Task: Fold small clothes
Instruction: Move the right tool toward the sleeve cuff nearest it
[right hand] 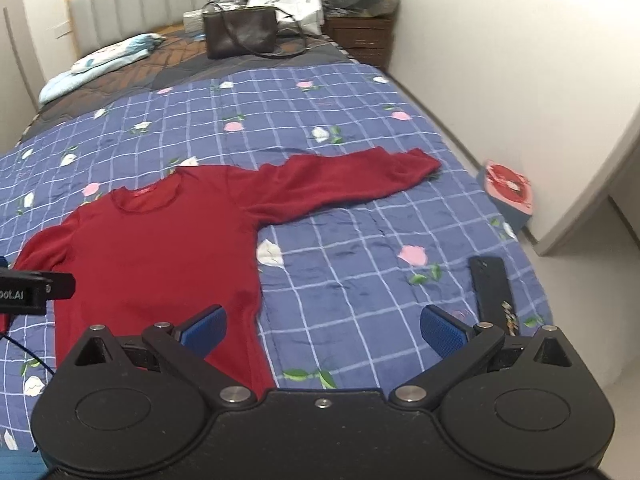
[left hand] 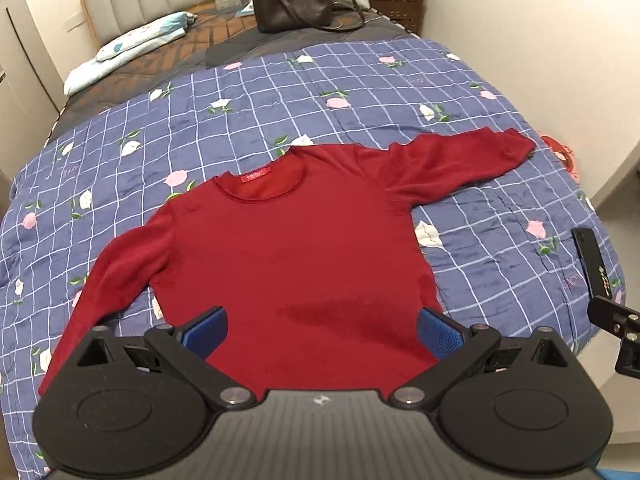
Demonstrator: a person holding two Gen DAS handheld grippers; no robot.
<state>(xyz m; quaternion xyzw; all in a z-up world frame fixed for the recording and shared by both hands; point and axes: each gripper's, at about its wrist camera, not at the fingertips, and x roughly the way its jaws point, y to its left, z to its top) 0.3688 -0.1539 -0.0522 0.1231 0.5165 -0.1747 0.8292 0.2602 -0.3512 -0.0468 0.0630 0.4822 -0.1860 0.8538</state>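
A dark red long-sleeved sweater (left hand: 288,240) lies flat, face up, on a blue checked floral quilt (left hand: 360,92), collar away from me and both sleeves spread out. My left gripper (left hand: 322,330) hovers open above the sweater's hem, its blue pads apart with nothing between them. In the right wrist view the sweater (right hand: 160,248) lies to the left, its right sleeve (right hand: 352,180) stretched toward the bed's right side. My right gripper (right hand: 322,330) is open over the sweater's lower right edge and the quilt (right hand: 360,240), holding nothing.
A black phone (right hand: 492,292) lies on the quilt near the right edge. A brown handbag (left hand: 294,4), a folded light blue blanket (left hand: 132,48) and bags sit at the head of the bed. A wicker nightstand (right hand: 360,38) and a red-and-blue box (right hand: 508,192) stand by the right wall.
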